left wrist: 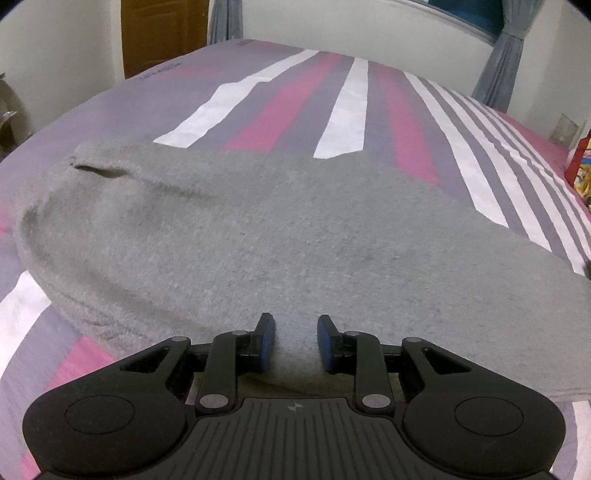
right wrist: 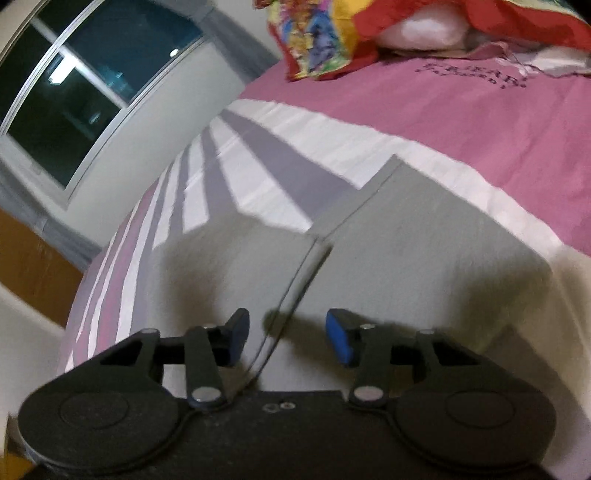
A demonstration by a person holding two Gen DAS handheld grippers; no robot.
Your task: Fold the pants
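**Grey pants spread on the striped bed, both grippers above the cloth**

Left wrist view: the grey pants (left wrist: 258, 236) lie flat across a bed (left wrist: 291, 99) covered in pink, grey and white stripes. The fleecy cloth fills the middle of the picture from the left edge to the right, with a dark slit like a pocket opening near its upper left. The left gripper (left wrist: 296, 341) sits over the near edge of the pants. Its blue-padded fingers (left wrist: 269, 341) stand a narrow gap apart with grey cloth showing between them; whether the pads press on a fold I cannot tell. A brown door (left wrist: 162, 29) and grey curtains (left wrist: 498, 70) stand behind the bed.

Right wrist view: this picture is blurred. The pants (right wrist: 424, 236) lie below the right gripper (right wrist: 288, 338), a seam or edge running from the upper right down between the fingers (right wrist: 340, 341). These stand clearly apart and grip nothing; their shadows fall on the cloth. Beyond the pants lies the pink part of the bed cover (right wrist: 480, 110), with a bright multicoloured cloth (right wrist: 317, 40) at its far end. A dark window (right wrist: 92, 92) is at the upper left.
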